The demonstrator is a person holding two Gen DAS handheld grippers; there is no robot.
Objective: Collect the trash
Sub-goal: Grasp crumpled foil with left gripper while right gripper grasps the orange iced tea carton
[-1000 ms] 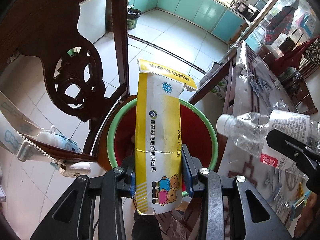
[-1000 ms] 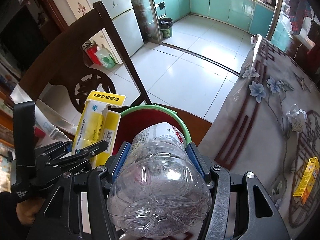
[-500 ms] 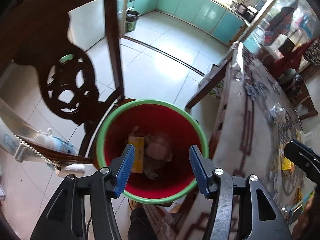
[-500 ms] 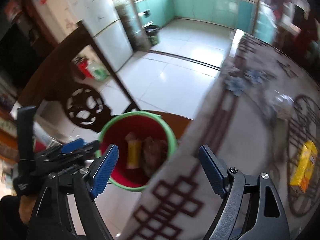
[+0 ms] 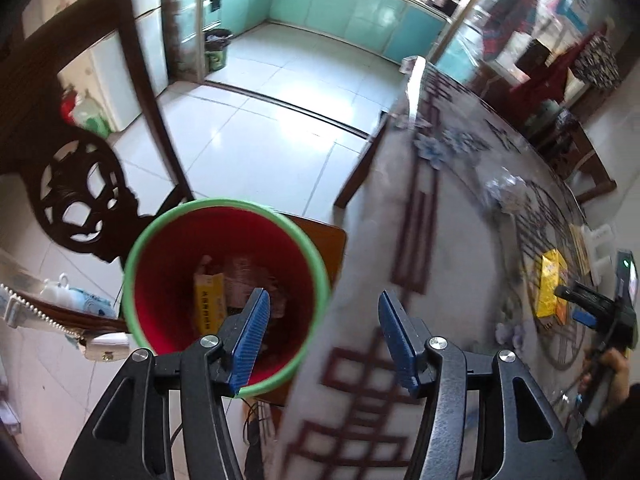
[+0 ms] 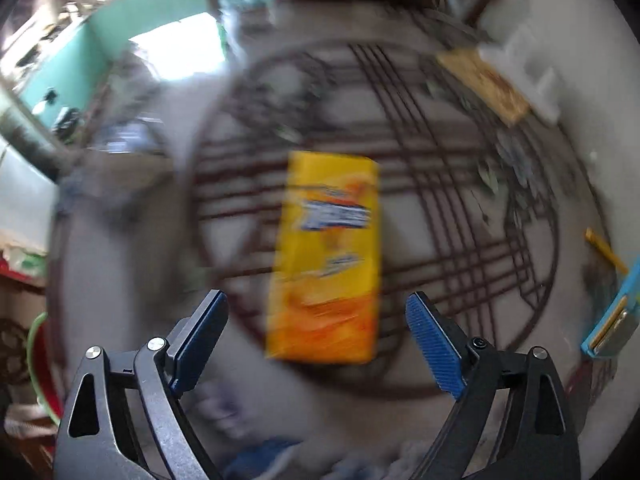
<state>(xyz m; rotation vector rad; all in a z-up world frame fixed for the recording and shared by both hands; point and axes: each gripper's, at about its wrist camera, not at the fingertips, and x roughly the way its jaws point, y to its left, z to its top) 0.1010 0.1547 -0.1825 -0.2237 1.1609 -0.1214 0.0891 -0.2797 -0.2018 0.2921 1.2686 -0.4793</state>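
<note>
A red bin with a green rim (image 5: 168, 224) stands on a chair beside the table; a yellow carton (image 5: 208, 298) and a crushed bottle (image 5: 248, 276) lie inside. My left gripper (image 5: 322, 336) is open and empty, over the bin's right rim and the table edge. My right gripper (image 6: 316, 334) is open and empty, just above a yellow-orange box (image 6: 328, 252) lying flat on the patterned table. The same box (image 5: 550, 288) and the right gripper (image 5: 582, 306) show at the far right of the left wrist view. A crumpled clear wrapper (image 5: 506, 190) lies further along the table.
A carved dark wooden chair back (image 5: 80, 184) stands left of the bin. The table (image 5: 452, 248) has a slick floral cover. A tan flat packet (image 6: 486, 82), a white holder (image 6: 528, 68), a pencil (image 6: 606, 250) and a blue-edged device (image 6: 614, 320) lie beyond and right of the box.
Both grippers let go of their loads, the yellow carton and the bottle, into the bin. The right gripper then swung right over the table to the yellow-orange box. The left gripper shifted right.
</note>
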